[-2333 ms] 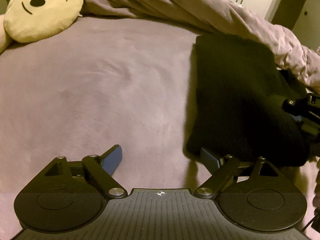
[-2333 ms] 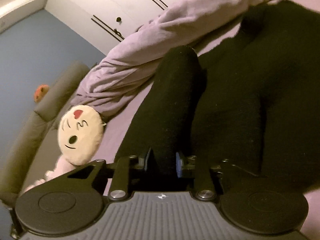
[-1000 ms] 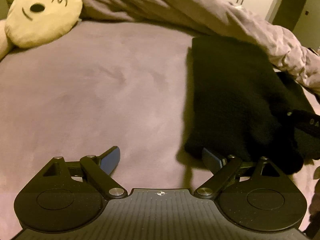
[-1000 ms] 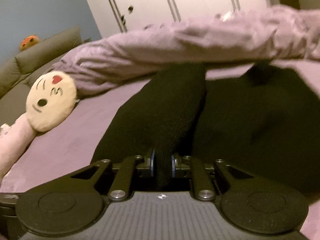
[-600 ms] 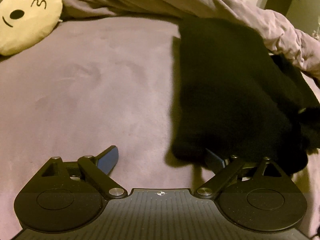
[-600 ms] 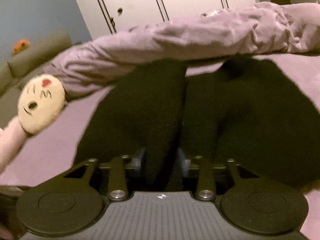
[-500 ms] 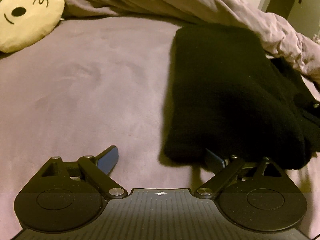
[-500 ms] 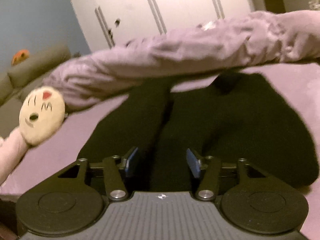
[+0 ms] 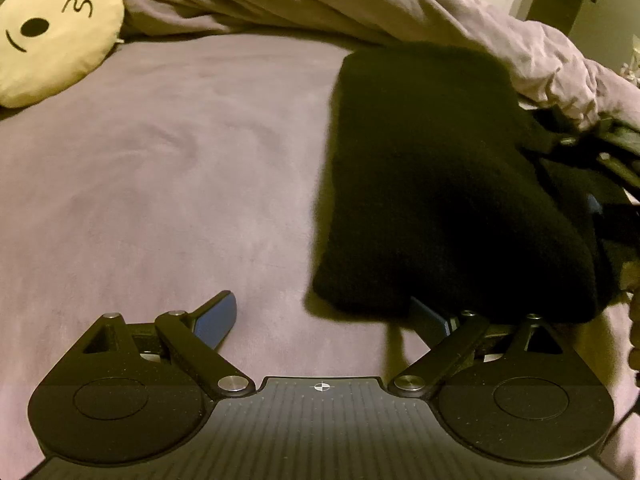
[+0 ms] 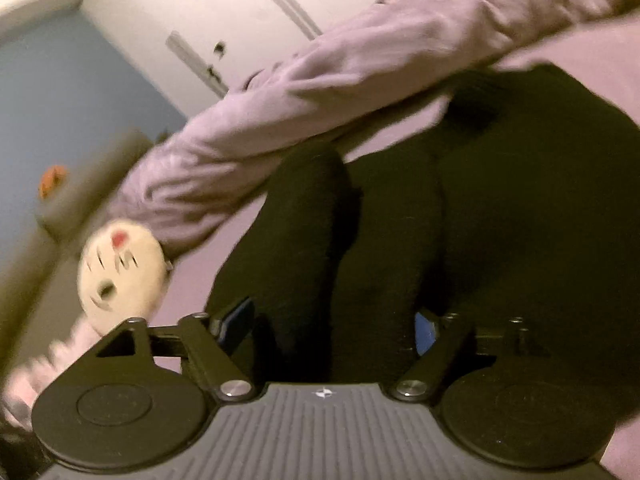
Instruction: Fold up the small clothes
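I am easing my right gripper [image 10: 334, 326], jaws just spread wide, off the black garment [image 9: 432, 184] lying beside the emoji pillow [image 9: 52, 32], my left gripper [image 9: 326, 316] gaping empty, risking snagging and unrolling the fold.

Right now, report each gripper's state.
Left gripper: open, holding nothing.
Right gripper: open, jaws just opened; black garment lies between them, unpinched.

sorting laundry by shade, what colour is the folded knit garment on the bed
Solid black knit garment, no pattern visible; clearest in the left wrist view.
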### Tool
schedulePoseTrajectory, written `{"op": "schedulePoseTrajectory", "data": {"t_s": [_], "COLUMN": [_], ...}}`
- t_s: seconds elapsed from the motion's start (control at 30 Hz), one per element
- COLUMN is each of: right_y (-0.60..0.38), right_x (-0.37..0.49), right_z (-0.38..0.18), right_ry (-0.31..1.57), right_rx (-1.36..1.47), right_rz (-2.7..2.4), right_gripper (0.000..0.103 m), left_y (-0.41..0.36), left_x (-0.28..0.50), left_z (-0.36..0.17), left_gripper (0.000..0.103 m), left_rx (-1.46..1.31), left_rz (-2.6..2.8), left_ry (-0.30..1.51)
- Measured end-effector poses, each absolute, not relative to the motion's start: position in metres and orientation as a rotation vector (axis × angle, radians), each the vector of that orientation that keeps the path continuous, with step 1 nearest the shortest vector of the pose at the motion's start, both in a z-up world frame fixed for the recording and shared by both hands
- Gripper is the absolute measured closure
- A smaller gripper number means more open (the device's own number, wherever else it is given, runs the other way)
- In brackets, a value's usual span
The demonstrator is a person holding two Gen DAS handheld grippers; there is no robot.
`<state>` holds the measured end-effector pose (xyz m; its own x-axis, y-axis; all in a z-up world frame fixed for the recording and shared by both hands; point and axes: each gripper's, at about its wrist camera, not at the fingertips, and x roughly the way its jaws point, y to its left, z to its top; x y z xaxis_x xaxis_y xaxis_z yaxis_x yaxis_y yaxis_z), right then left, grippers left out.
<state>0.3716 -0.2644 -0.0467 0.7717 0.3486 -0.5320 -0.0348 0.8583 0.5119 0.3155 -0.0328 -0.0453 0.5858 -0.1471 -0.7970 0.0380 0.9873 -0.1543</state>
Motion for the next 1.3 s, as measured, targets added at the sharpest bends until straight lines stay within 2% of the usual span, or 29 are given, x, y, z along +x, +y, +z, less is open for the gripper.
{"op": "schedulePoseTrajectory", "data": {"t_s": [0.03, 0.13, 0.2, 0.27, 0.33, 0.5, 0.57, 0.63, 0.8, 0.97, 1.1, 1.17, 1.2, 1.3], "right_y": [-0.255, -0.239, -0.234, -0.230, -0.230, -0.223, -0.219, -0.218, -0.217, -0.216, -0.219, -0.217, -0.216, -0.207], "right_x": [0.374, 0.377, 0.378, 0.380, 0.382, 0.384, 0.385, 0.385, 0.379, 0.382, 0.393, 0.399, 0.400, 0.393], "right_z": [-0.045, -0.040, -0.038, -0.037, -0.037, -0.038, -0.039, -0.039, -0.034, -0.033, -0.036, -0.039, -0.040, -0.026], "right_ry": [0.666, 0.670, 0.676, 0.682, 0.691, 0.698, 0.702, 0.698, 0.667, 0.661, 0.672, 0.685, 0.689, 0.653], "right_rx": [0.468, 0.386, 0.359, 0.346, 0.360, 0.339, 0.319, 0.304, 0.269, 0.289, 0.374, 0.390, 0.380, 0.240], "right_rz": [0.211, 0.204, 0.204, 0.204, 0.213, 0.216, 0.210, 0.207, 0.234, 0.257, 0.295, 0.295, 0.284, 0.260], "right_gripper": [0.050, 0.064, 0.064, 0.059, 0.050, 0.047, 0.049, 0.061, 0.077, 0.074, 0.056, 0.060, 0.073, 0.079], "left_y": [-0.032, -0.029, -0.029, -0.029, -0.031, -0.027, -0.026, -0.026, -0.025, -0.023, -0.020, -0.017, -0.016, -0.010], "left_x": [0.315, 0.315, 0.314, 0.314, 0.313, 0.309, 0.309, 0.309, 0.308, 0.306, 0.306, 0.304, 0.303, 0.299], "left_z": [-0.045, -0.046, -0.047, -0.048, -0.048, -0.048, -0.049, -0.048, -0.049, -0.050, -0.049, -0.049, -0.049, -0.047], "left_gripper": [0.007, 0.007, 0.007, 0.007, 0.007, 0.007, 0.007, 0.007, 0.007, 0.007, 0.007, 0.007, 0.007, 0.007], "left_rx": [-0.128, -0.139, -0.147, -0.147, -0.140, -0.146, -0.149, -0.154, -0.157, -0.162, -0.178, -0.184, -0.185, -0.188], "left_rz": [-0.111, -0.107, -0.105, -0.105, -0.105, -0.111, -0.111, -0.111, -0.111, -0.115, -0.116, -0.114, -0.112, -0.101], "left_ry": [0.939, 0.941, 0.939, 0.937, 0.934, 0.932, 0.932, 0.932, 0.931, 0.932, 0.932, 0.933, 0.934, 0.935]}}
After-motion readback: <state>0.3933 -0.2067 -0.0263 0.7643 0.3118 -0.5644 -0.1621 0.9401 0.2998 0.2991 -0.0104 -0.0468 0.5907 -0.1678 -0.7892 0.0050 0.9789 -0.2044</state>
